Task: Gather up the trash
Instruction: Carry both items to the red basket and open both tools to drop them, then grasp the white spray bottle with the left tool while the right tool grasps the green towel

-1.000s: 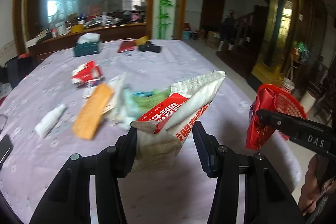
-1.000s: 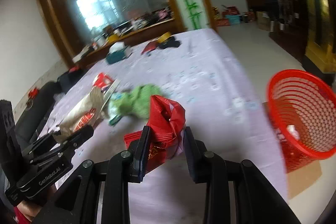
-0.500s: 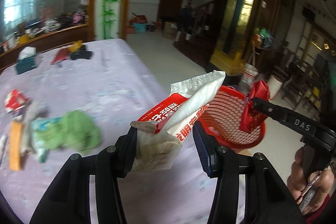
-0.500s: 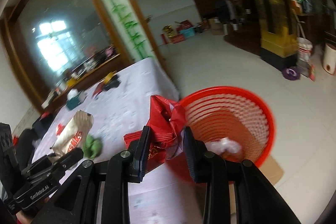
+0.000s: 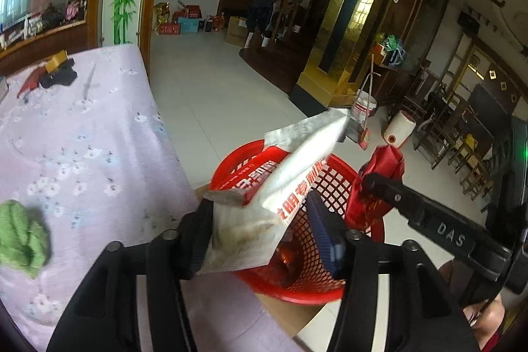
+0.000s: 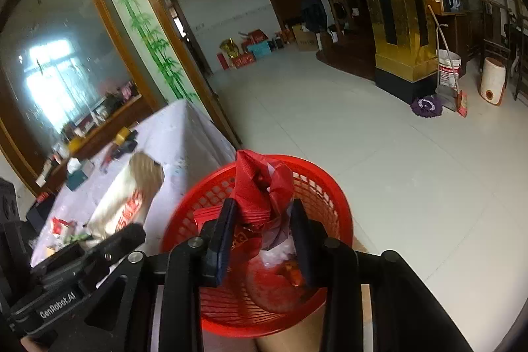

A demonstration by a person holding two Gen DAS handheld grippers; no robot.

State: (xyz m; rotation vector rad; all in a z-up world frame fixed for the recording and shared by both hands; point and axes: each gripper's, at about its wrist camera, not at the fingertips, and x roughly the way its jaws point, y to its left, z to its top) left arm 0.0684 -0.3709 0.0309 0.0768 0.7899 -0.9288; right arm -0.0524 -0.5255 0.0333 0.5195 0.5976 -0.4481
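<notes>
My left gripper (image 5: 257, 203) holds a white and red snack bag (image 5: 297, 160) upright over the near rim of the red mesh basket (image 5: 297, 292). Its jaws are opening, and the pads still touch the bag. My right gripper (image 6: 263, 203) hangs over the same basket (image 6: 330, 187) with a crumpled red plastic bag (image 6: 260, 183) between its fingers. These jaws are opening too, with the bag still filling the gap. In the left wrist view the red bag (image 5: 382, 167) shows at the right gripper's tip. Trash lies in the basket's bottom.
The basket stands on brown cardboard (image 5: 283, 315) on the tiled floor, close to the table's edge. The table's lilac cloth (image 5: 82, 137) carries a green rag (image 5: 19, 236) and, at its far end, red and black items (image 5: 49, 75). A bucket and broom (image 5: 363, 104) stand by a gold pillar.
Both grippers have swung off the table to above the red basket, each still carrying its bag. Their jaws stand slightly wider than before.
</notes>
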